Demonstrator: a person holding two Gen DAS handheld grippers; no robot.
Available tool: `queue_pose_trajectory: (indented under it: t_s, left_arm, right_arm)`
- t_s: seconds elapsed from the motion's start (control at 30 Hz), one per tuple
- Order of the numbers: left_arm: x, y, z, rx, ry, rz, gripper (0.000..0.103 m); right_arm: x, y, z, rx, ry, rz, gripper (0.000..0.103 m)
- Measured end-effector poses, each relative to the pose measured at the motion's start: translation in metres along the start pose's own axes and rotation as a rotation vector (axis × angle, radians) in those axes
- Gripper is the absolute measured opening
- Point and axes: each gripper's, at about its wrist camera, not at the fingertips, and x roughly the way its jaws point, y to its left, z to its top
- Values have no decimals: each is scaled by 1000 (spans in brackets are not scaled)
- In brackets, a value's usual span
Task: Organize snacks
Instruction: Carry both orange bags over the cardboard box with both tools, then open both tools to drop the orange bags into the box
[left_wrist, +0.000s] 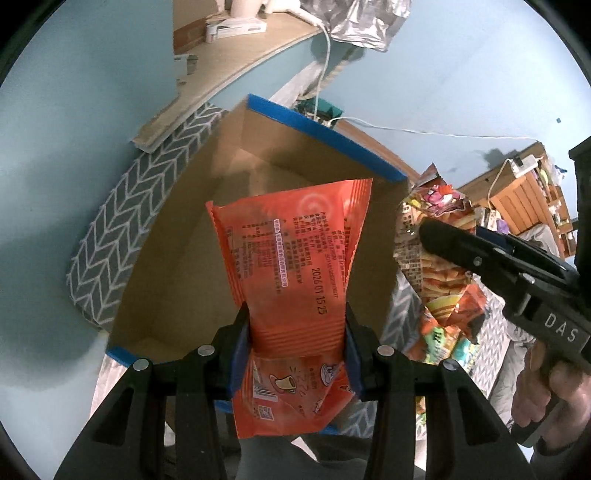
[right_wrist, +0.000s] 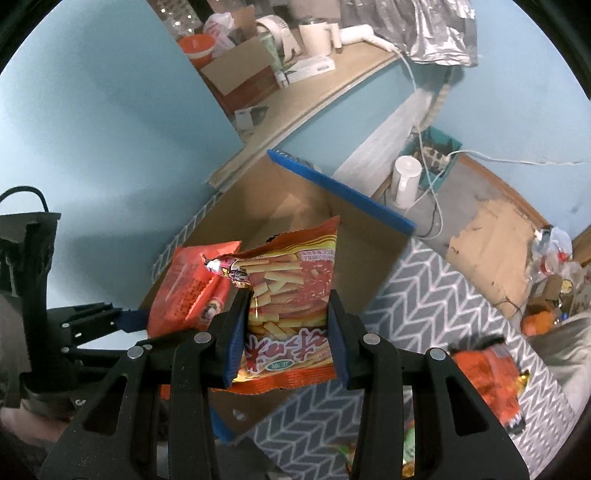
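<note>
A patterned grey mat (right_wrist: 436, 295) with white chevrons covered the surface, ringed by pale blue walls, and a wooden shelf (right_wrist: 332, 85) higher up carried cups and small boxes. On the mat stood a cardboard box (left_wrist: 177, 266) with blue-taped edges, open at the top and apparently bare inside as far as could be seen. More snack packets (right_wrist: 487, 384) lay loose toward the mat's right side, blurred.

Over the box's near edge, the left hand-held gripper (left_wrist: 295, 354) was clamped on an orange packet (left_wrist: 291, 251), pinching it low across its width so the printed back fanned upward above the box. Just beside it, the right hand-held gripper (right_wrist: 286, 332) was clamped on a chip-stick packet (right_wrist: 291, 280), gripped around its lower middle, its torn-looking top edge leaning toward the box.

Both packets looked light and soft, with slick film that crumples under the pads. They would likely slip or twist if held only by a sealed edge, so a grip across the body, where the contents give some bulk, seemed the sounder hold. The sticks inside looked brittle, so a hard squeeze could crush them.
</note>
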Motion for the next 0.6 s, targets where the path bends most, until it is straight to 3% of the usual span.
queue_pose_trajectory:
  t_s: [0.47,0.6]
  left_arm:
    - [25,32,25,2,64,13,46]
    - [25,34,28,0,64,35,55]
  right_arm:
    - [43,13,16,14,74,-9,40]
    - [45,13,18,14,88,-17,43]
